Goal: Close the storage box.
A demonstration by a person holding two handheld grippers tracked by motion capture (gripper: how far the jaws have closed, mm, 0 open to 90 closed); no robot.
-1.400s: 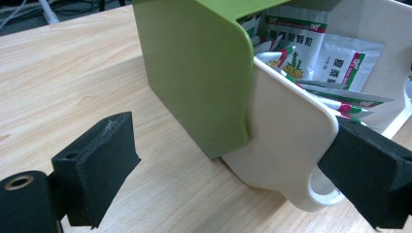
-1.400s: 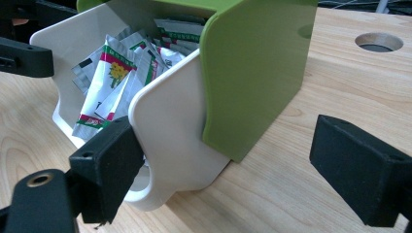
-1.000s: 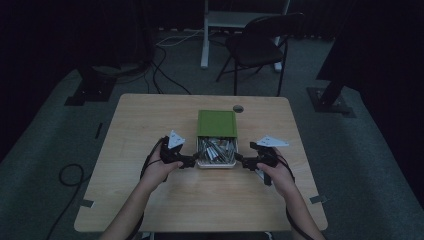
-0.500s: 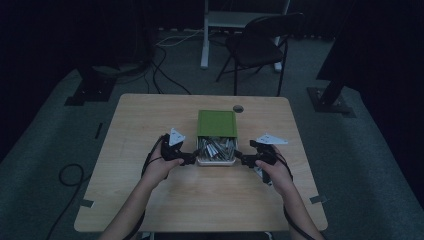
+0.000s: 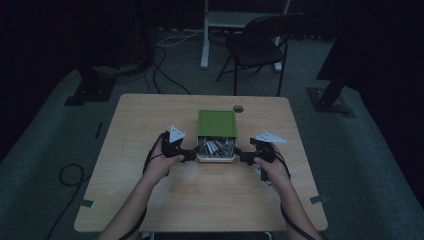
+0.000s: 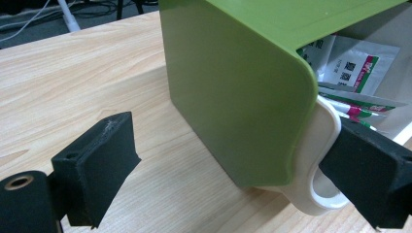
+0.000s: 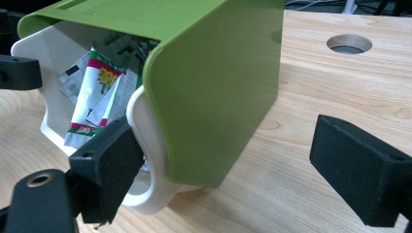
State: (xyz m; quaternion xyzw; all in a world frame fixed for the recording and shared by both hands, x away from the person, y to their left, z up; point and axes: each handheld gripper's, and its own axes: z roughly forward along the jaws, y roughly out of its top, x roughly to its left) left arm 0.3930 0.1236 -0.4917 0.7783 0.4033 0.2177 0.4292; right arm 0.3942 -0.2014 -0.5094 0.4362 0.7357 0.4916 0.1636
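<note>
Little has shifted over the past second: both hands stay at the near end of the box, each drawn in only slightly toward it. A green box (image 5: 216, 123) sits near the middle of a wooden table (image 5: 150, 120), with a cream inner tray (image 5: 216, 158) pulled partway out of its near end and packed with printed sachets (image 5: 216, 146). The left gripper (image 5: 186, 154) sits at the tray's left corner, the right gripper (image 5: 243, 157) at its right corner, each held by 1 hand.

Seen from the left gripper view, the claw stands wide: 1 jaw hangs over bare wood well clear of the box's green wall (image 6: 228, 92), while the other presses against the tray's cream loop handle (image 6: 320, 184). The right gripper view shows much the same, mirrored: a wide claw, 1 jaw touching the tray's loop handle (image 7: 145, 179) on that side, the other apart over the tabletop. Neither claw clamps anything. A round cable hole (image 7: 349, 43) lies in the table beyond the box. A dark folding chair (image 5: 260, 47) stands behind the table's far edge.
</note>
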